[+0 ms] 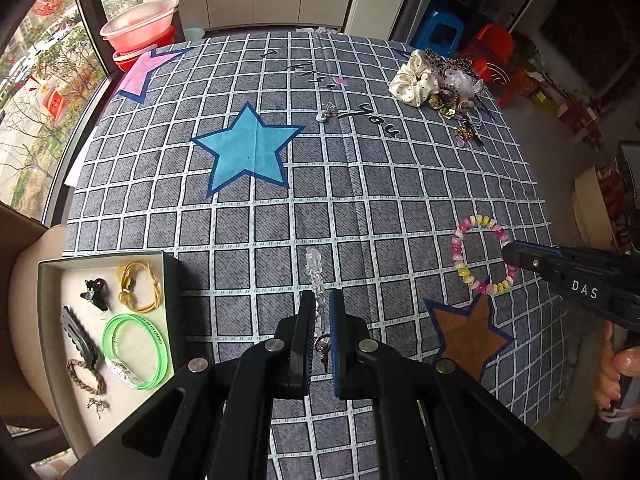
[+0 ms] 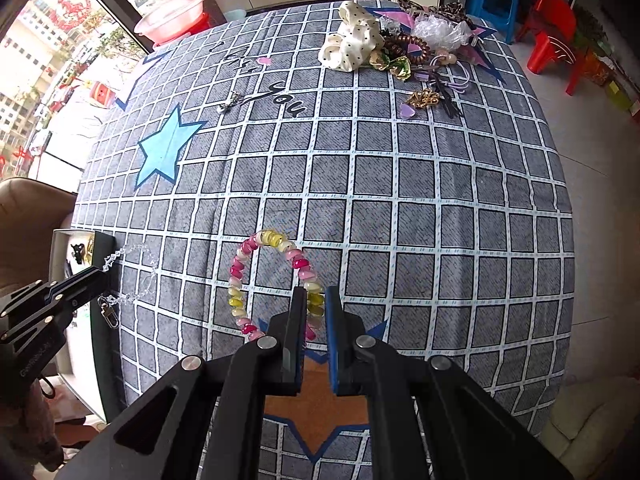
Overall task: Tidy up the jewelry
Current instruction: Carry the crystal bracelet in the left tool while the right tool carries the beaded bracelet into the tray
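Note:
My left gripper (image 1: 320, 300) is shut on a clear crystal bead strand (image 1: 314, 268), whose metal clasp dangles between the fingers. From the right wrist view the same left gripper (image 2: 105, 277) carries the crystal strand (image 2: 140, 272) in a loop beside the open box (image 2: 60, 240). My right gripper (image 2: 316, 296) is shut on a pink, yellow and white bead bracelet (image 2: 248, 264), which hangs over the checked cloth. The left wrist view shows the right gripper (image 1: 510, 254) gripping that bracelet (image 1: 460, 248) above the brown star.
An open box (image 1: 52, 280) at the near left holds a yellow cord bracelet (image 1: 138, 288), green bangles (image 1: 132, 344) and dark pieces. Scrunchies and hair clips are piled (image 1: 436, 80) at the far right. A small silver piece (image 1: 326, 112) lies mid-table. A pink basin (image 1: 140, 24) stands beyond the far edge.

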Demonstrator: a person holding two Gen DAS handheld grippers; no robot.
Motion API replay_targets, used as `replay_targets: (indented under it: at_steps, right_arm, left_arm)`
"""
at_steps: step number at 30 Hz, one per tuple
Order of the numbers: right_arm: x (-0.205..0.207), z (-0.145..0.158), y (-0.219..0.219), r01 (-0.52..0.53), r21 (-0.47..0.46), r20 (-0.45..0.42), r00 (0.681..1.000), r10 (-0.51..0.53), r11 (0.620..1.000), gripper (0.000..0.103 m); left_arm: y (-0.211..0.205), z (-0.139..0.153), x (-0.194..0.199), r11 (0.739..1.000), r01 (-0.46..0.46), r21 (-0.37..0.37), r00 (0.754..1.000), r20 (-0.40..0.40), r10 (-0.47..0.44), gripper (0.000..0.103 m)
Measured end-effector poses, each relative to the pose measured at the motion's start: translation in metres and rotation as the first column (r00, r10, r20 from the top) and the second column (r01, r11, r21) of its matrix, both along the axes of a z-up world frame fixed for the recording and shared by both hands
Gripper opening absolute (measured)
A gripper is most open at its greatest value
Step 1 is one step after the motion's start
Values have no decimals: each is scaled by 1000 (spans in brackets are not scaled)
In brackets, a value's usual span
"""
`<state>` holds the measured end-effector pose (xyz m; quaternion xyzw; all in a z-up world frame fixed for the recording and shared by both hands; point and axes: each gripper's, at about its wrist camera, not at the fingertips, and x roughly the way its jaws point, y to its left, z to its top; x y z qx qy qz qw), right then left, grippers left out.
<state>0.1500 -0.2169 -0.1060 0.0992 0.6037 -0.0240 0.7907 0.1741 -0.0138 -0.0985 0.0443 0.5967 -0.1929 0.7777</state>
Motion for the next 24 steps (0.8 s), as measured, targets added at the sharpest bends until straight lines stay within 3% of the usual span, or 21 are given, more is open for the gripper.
replay_targets:
  at_steps: [11,18,24]
  right_arm:
    - [-18,35,38,-98,20,28,995,98,995,9]
    - [-14,44,94,-212,33,39,977,211,977,9]
    - [-10,41,159,-338,45,35,941,337,940,9]
  left_arm:
    - [62,26,-31,998,-58,-3,998,27,58,14]
    - [119,36,-51,989,-149,-4,988,36,149,14]
    - [170,30,-69,971,-240,7,971,22,239,14]
